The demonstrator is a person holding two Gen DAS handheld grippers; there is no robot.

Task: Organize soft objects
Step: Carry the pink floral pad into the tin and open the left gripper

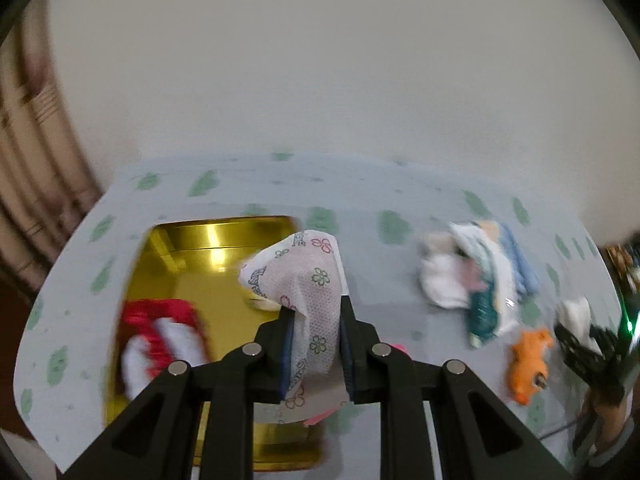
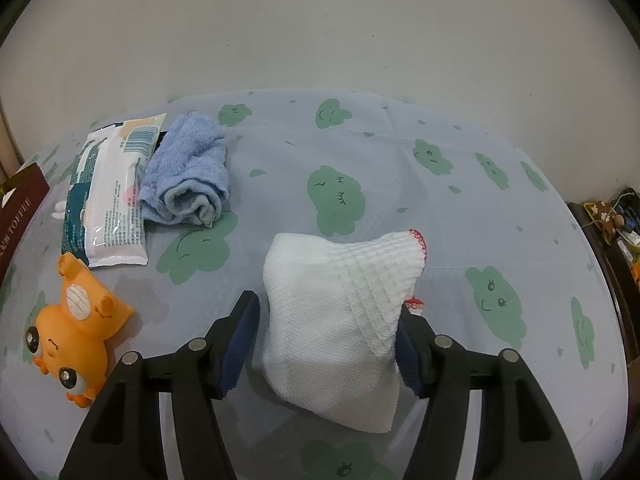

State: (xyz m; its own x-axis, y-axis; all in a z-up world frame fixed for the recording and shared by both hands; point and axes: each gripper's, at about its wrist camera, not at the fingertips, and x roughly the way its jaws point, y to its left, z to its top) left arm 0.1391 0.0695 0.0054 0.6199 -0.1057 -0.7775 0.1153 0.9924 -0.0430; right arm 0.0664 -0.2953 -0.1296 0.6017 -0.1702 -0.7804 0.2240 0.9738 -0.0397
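Note:
My left gripper [image 1: 314, 304] is shut on a white flower-print cloth [image 1: 308, 280] and holds it above the gold tin [image 1: 188, 248]. A red and white cloth [image 1: 160, 336] lies inside the tin at its left. My right gripper [image 2: 328, 304] is open, its fingers on either side of a white waffle cloth with red trim [image 2: 336, 320] on the table. The right finger touches the cloth; the left finger stands apart. A rolled blue towel [image 2: 188, 172] lies at the far left of the right wrist view.
A wipes packet [image 2: 108, 196] lies next to the blue towel, and an orange rubber toy [image 2: 76, 332] sits at the near left. A dark red box [image 2: 16, 208] is at the left edge. The cloud-print tablecloth [image 2: 400, 184] meets a wall behind.

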